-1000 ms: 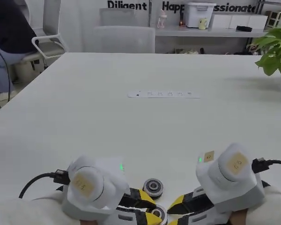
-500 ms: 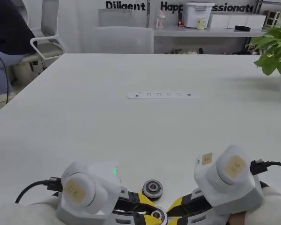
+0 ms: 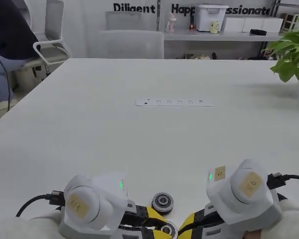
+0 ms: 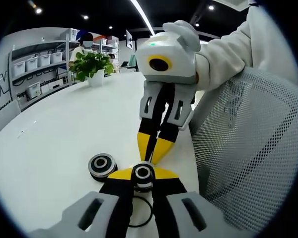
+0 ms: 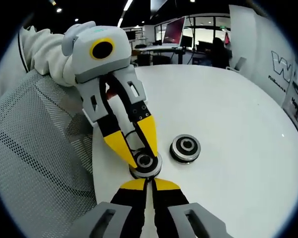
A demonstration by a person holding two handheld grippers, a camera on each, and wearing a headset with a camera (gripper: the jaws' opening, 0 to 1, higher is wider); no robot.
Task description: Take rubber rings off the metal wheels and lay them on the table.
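Firstly, left gripper [image 4: 143,174]: clenched on a metal wheel [image 5: 145,161] at the table's [image 3: 139,139] near edge. Next, right gripper [image 5: 149,184]: jaws were pressed together at that wheel's rim (whether they pinched its rubber ring [image 5: 159,165] could not be told). The step wanted a firm hold and a slow outward peel. Beyond stood a second wheel [image 5: 185,148], untouched.

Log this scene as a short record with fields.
left gripper: shut on held wheel
right gripper: shut, tips at the held wheel's rim
free wheel: flat on the table, beside the held wheel
loose ring: on the table, under the left gripper
far side: power strip
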